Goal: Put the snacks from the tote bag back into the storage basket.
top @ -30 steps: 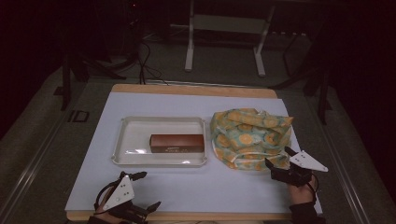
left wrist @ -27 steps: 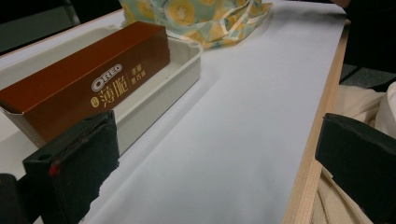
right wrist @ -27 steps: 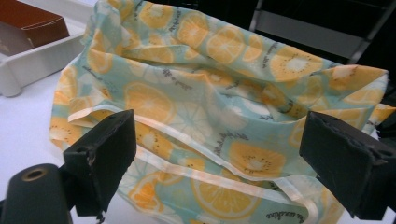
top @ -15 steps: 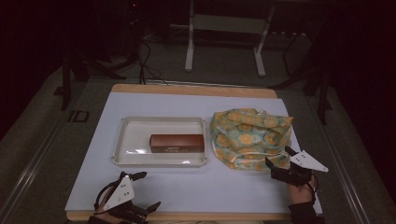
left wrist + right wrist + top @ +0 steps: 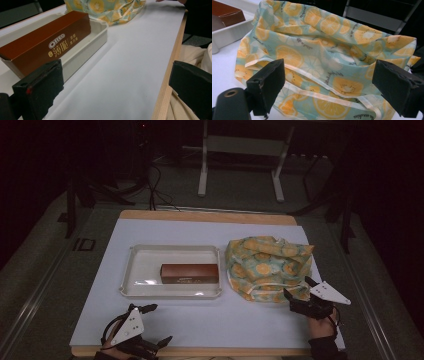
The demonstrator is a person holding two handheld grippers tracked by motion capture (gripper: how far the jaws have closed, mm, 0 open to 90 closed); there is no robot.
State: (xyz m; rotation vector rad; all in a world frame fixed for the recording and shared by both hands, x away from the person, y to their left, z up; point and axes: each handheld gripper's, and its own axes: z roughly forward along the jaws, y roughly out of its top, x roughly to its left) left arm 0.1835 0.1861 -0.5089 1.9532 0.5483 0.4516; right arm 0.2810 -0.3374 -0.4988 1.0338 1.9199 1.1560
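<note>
The worktop (image 5: 210, 320) is a pale sheet on a wooden board, and both claws sit at its near edge, one at each corner. Ahead of the right claw (image 5: 299, 291) lies the cloth bag (image 5: 267, 267), printed with orange slices on pale green, slumped and crumpled with its white-edged rim toward the claw. In the high view the claw's tips sit just at the bag's near right corner; whether they touch the cloth I cannot tell. In the right gripper view the bag (image 5: 329, 57) spreads across the whole gap between the two black jaws, which stand wide apart with nothing gripped between them. To the far left of this claw, beyond the bag, is the white tray (image 5: 145, 270), a shallow rectangular dish that lies just beside the bag. The left claw (image 5: 152, 324) rests well apart from the bag, near the front left corner of the worktop, with the tray ahead of it and a stretch of bare worktop between them. Its jaws are also spread wide and hold nothing; in the left gripper view bare worktop (image 5: 130, 70) lies between them, the tray (image 5: 85, 47) runs ahead on the left-hand jaw's side, and the bag (image 5: 107, 8) lies beyond the tray's far end. Inside the tray, toward the end nearest the bag, lies a long brown biscuit box (image 5: 189, 273), flat on its side, with white lettering on its face (image 5: 47, 42).
</note>
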